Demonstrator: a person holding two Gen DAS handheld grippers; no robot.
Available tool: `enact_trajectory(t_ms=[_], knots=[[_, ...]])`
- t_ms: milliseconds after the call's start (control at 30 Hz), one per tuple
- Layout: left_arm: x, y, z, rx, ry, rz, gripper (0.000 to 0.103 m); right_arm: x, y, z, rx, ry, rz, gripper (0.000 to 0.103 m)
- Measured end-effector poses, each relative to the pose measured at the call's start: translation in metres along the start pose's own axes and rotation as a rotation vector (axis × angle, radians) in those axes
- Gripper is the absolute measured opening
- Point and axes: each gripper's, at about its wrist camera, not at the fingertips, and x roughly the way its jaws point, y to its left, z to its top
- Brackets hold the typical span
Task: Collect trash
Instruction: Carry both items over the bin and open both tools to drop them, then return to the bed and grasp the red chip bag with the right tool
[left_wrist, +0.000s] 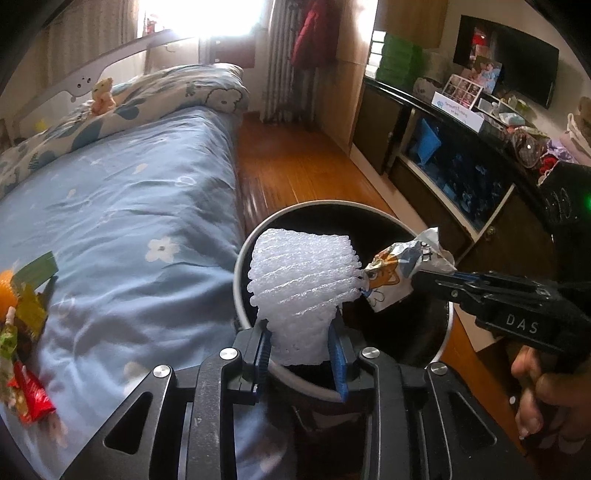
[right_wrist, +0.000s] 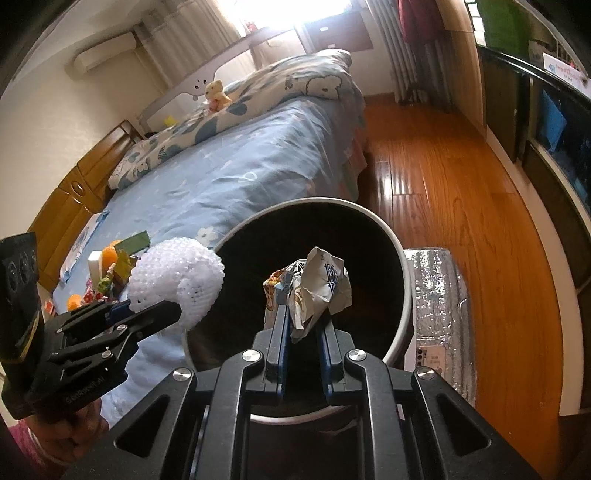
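Holding white foam netting (left_wrist: 301, 284) in the narrowly parted left gripper (left_wrist: 301, 350) and a crumpled wrapper (right_wrist: 314, 291) in the right gripper (right_wrist: 301, 334), both over the open bin (right_wrist: 402, 291), readying drops; more litter (left_wrist: 22, 314) waiting on the bed (left_wrist: 147, 192).

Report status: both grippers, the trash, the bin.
Left gripper shut on foam net. Right gripper shut on crumpled wrapper. Both over open bin. Nothing blocking.

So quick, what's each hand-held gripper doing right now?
Left hand-held gripper: closed on the white foam net, above the bin.
Right hand-held gripper: closed on the crumpled wrapper, above the bin.
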Motion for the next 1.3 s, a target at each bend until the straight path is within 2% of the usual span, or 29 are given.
enact_trajectory(t_ms=[100, 167, 233, 467, 533, 667, 733, 1033, 1300], knots=[[0.011, -0.001, 0.004, 0.002, 0.016, 0.001, 0.032, 0.004, -0.003, 0.001, -0.005, 0.013, -0.018, 0.019], [0.017, -0.001, 0.006, -0.004, 0.03, 0.003, 0.039, 0.006, -0.007, 0.002, -0.001, 0.029, -0.023, 0.02], [0.02, -0.002, 0.005, -0.007, 0.041, -0.007, 0.045, 0.007, -0.009, 0.004, 0.0, 0.031, -0.029, 0.033], [0.015, 0.005, 0.002, -0.048, 0.03, -0.026, 0.071, 0.002, -0.007, 0.007, 0.005, 0.013, -0.029, 0.054], [0.01, 0.008, -0.001, -0.061, 0.018, -0.021, 0.072, 0.0, -0.005, 0.007, 0.006, 0.0, -0.03, 0.064], [-0.005, 0.015, -0.015, -0.078, -0.017, 0.017, 0.072, -0.007, 0.006, 0.006, 0.006, -0.03, -0.015, 0.074], [-0.015, 0.02, -0.026, -0.098, -0.03, 0.045, 0.072, -0.01, 0.015, 0.004, -0.002, -0.046, -0.002, 0.083], [-0.068, 0.06, -0.08, -0.256, -0.084, 0.152, 0.072, -0.008, 0.073, -0.004, -0.043, -0.074, 0.099, 0.085], [-0.115, 0.08, -0.142, -0.36, -0.108, 0.258, 0.072, 0.018, 0.134, -0.02, -0.117, -0.023, 0.172, 0.085]])
